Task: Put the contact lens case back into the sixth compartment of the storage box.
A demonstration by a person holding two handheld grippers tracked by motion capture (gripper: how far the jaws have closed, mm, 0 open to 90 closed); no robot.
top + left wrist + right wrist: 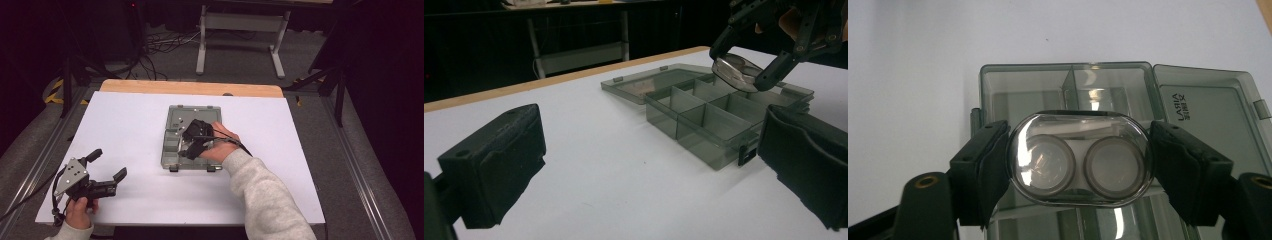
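Note:
A smoky-grey clear organizer box [167, 154] lies open in the middle of the white table top, its lid [178, 115] folded flat on the far side. My right gripper [189, 142] hovers just above the box's compartments [704, 117], shut on a clear oval lens case [1080, 159] with two round wells. The case [736, 71] is held level by its two ends over the box [1048, 85]. My left gripper [107, 164] rests low at the table's near left corner, well apart from the box. It is open, with nothing between its black pads [494, 170].
A white sheet [125, 125] covers the table, with a wooden strip [190, 88] along the far edge. Behind the table are a white metal frame [202, 45], floor cables and dark stands. The lid carries a small latch tab [1260, 109].

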